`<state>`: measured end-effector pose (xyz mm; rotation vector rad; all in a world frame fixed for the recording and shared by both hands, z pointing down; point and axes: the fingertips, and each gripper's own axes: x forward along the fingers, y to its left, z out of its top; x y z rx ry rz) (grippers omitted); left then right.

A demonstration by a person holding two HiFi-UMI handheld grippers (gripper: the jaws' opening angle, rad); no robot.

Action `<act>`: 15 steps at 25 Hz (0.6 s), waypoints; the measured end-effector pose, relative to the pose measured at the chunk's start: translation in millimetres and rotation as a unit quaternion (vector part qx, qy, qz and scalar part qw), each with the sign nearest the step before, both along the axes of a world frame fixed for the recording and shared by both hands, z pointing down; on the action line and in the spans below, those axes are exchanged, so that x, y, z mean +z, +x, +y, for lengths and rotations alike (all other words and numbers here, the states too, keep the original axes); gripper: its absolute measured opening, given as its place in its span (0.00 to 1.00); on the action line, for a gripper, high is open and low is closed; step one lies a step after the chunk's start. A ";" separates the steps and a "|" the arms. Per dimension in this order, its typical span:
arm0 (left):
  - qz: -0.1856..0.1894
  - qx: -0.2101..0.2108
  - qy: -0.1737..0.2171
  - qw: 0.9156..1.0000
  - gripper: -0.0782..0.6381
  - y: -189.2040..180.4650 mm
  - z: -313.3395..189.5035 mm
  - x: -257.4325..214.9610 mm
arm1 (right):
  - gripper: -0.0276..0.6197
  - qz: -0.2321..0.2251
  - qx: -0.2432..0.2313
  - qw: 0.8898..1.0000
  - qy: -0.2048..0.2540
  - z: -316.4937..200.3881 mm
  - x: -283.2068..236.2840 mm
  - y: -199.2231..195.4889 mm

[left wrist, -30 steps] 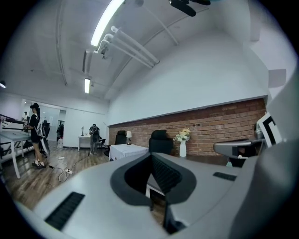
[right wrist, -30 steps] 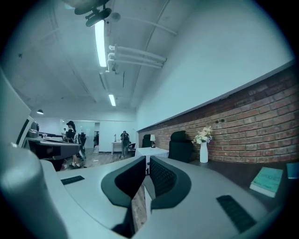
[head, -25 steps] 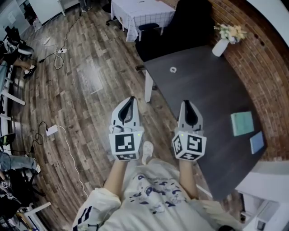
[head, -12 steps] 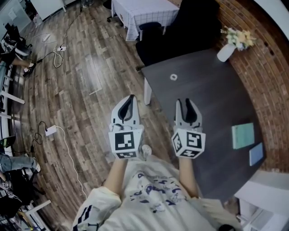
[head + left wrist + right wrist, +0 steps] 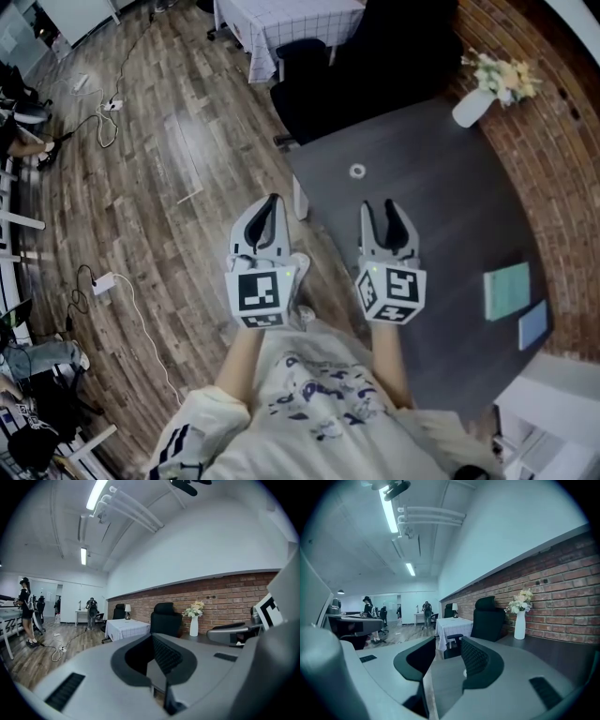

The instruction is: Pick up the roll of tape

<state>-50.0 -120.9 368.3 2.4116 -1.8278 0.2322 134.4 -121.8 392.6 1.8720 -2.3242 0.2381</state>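
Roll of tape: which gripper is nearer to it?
Right. The right gripper, jaws just opening and empty, is over the table edge with the roll of tape ahead; the left gripper is over the floor, farther off.

I saw a brick wall (image 5: 562, 187) beside the dark table (image 5: 441, 244), a wood-plank floor (image 5: 187, 216) strewn with cables (image 5: 101, 127), a black chair (image 5: 375, 56), a white-clothed table (image 5: 281, 14), and lit ceiling strips (image 5: 96, 494) overhead.

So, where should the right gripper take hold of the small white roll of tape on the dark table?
The small white roll of tape lies flat on the dark table, hole up. Probably best from above, jaws across its outer rim. The right gripper, its empty jaws just opening, sits nearest.
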 end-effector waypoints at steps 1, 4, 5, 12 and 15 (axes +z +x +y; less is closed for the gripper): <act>0.000 0.005 -0.002 1.000 0.11 0.7 -9.6 1.4 | 0.28 0.001 0.002 1.000 -0.002 -9.0 2.1 -0.4; -0.002 0.020 -0.010 1.000 0.11 3.6 -41.2 6.9 | 0.28 0.004 0.011 1.000 -0.012 -37.5 8.5 -0.1; -0.002 0.026 -0.014 1.000 0.11 5.5 -52.3 9.4 | 0.29 0.006 0.015 1.000 -0.017 -47.0 11.4 1.0; -0.004 0.060 -0.036 0.998 0.11 20.2 -116.0 25.9 | 0.34 0.012 0.028 0.998 -0.056 -103.1 36.2 7.2; -0.005 0.071 -0.050 0.996 0.11 25.5 -136.6 36.8 | 0.35 0.016 0.034 0.996 -0.078 -121.5 52.1 11.2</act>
